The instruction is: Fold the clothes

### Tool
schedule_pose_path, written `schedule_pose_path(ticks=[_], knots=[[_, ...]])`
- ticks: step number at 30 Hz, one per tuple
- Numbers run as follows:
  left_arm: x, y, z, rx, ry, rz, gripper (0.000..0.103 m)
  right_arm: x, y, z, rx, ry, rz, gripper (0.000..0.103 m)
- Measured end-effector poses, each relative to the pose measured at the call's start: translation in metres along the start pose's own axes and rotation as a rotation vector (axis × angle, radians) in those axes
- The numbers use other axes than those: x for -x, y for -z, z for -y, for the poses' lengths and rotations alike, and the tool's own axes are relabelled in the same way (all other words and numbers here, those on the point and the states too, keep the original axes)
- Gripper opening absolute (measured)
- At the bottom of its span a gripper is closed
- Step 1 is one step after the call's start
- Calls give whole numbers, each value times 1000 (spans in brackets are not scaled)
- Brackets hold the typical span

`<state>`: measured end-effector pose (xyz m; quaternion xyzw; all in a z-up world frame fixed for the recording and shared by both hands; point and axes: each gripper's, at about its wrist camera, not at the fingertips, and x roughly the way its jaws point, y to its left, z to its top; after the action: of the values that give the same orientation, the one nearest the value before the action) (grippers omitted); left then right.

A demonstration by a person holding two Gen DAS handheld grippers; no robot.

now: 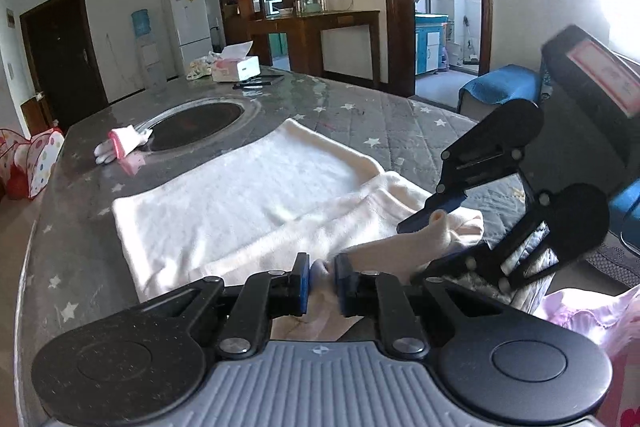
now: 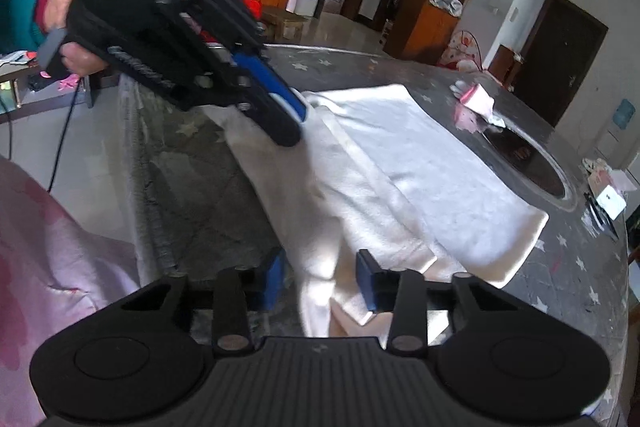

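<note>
Two grippers work one cream garment [image 1: 224, 195] spread on the star-print table cover [image 1: 400, 123]. Garment sits just beside the dark round inset [image 1: 192, 125] in the table, on the person's side of it; its flat main panel reaches toward the inset, and a narrower folded band runs along the near edge, away from the inset.

Left gripper [image 1: 322, 281] has its blue pads clenched on a bunched bit of that near band, cloth pinched between them. Right gripper [image 2: 322, 277] straddles the same band farther along: cloth lies between the fingers, but a gap shows beside the right-hand pad [image 2: 366, 279], so I read it as not yet pressing. In the left wrist view the right gripper [image 1: 434, 207] looks close to pinching a cloth nub; that end is uncertain.

Key relation: band's long axis runs from one gripper to the other, both on the edge farthest from the inset, so the free cloth lies ahead of both sets of fingers, toward the inset. Judgement: next fold likely carries this edge forward over the panel, and the right grip needs securing first.

Small pink-and-white item [image 1: 122, 143] lies at the inset's rim, apart from the garment. Tissue box [image 1: 236, 65] sits well beyond the inset.
</note>
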<state>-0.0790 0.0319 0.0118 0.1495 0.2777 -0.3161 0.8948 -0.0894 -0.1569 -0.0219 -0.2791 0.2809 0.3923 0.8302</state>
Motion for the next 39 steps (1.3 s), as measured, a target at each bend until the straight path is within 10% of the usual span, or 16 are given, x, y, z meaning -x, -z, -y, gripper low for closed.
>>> schedule_pose_path(ticks=[10,19,27,39], knots=[[26,35,7,-44,-64,19,49,3,-13,28,-175,-75,-8,13],[20,62,18,-184,-169,-17,51,5,-21,37,-222,-68,2,13],[20,66,-2,-136,-156,-21,12,3,-15,33,-208,-45,-3,15],[19,67,-4,-116,-167,-15,11,5,10,7,-89,-26,-3,28]])
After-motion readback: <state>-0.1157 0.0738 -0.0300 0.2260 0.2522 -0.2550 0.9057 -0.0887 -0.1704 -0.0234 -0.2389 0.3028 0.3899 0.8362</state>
